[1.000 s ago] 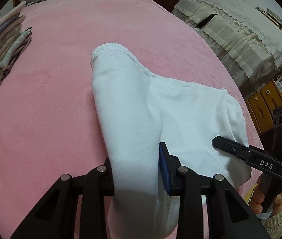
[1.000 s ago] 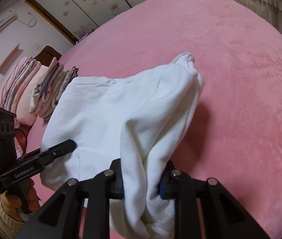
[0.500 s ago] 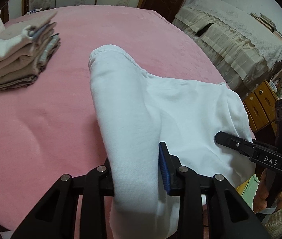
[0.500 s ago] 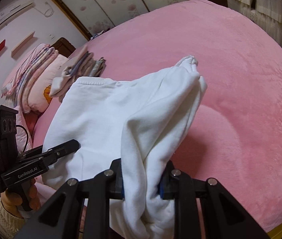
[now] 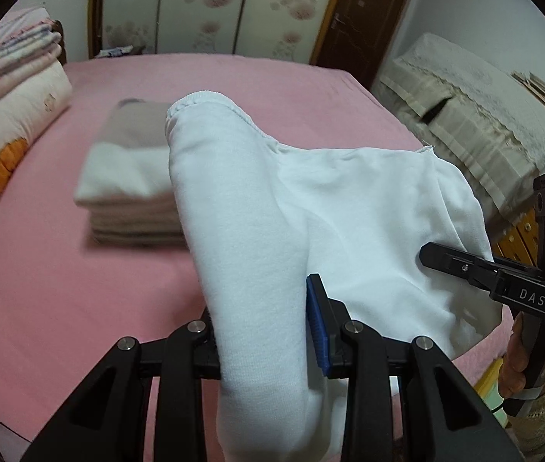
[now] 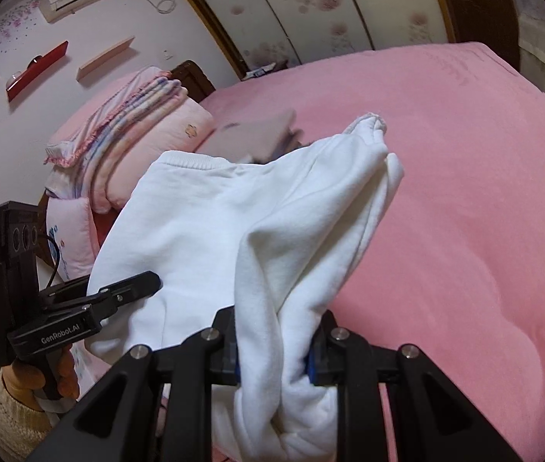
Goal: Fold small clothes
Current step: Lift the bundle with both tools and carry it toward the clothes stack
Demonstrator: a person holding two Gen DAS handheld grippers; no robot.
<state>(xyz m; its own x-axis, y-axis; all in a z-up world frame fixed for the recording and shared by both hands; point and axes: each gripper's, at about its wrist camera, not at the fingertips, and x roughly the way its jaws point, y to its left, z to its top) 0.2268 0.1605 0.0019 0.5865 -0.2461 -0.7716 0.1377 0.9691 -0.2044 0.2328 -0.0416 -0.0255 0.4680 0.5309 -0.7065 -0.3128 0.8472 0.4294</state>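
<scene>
A white garment (image 5: pixel 349 208) hangs between my two grippers, lifted above the pink bed (image 5: pixel 41 300). My left gripper (image 5: pixel 262 331) is shut on one bunched end of it. My right gripper (image 6: pixel 274 350) is shut on the other end, and the garment (image 6: pixel 210 223) drapes forward from it. A stack of folded small clothes (image 5: pixel 129 188) lies on the bed beyond the garment, partly hidden by it; it also shows in the right wrist view (image 6: pixel 249 134). The right gripper shows in the left wrist view (image 5: pixel 465 265), the left gripper in the right wrist view (image 6: pixel 118 292).
Folded pink blankets and a pillow (image 5: pixel 6 88) lie at the head of the bed, also in the right wrist view (image 6: pixel 129 131). A covered piece of furniture (image 5: pixel 476 104) and a wooden cabinet (image 5: pixel 519 231) stand to the right. Wardrobe doors (image 5: pixel 210 7) line the far wall.
Both grippers have risen and tilted up with the garment still held. The stack of folded clothes now sits nearer, right behind the garment, and the room's walls have come into view.
</scene>
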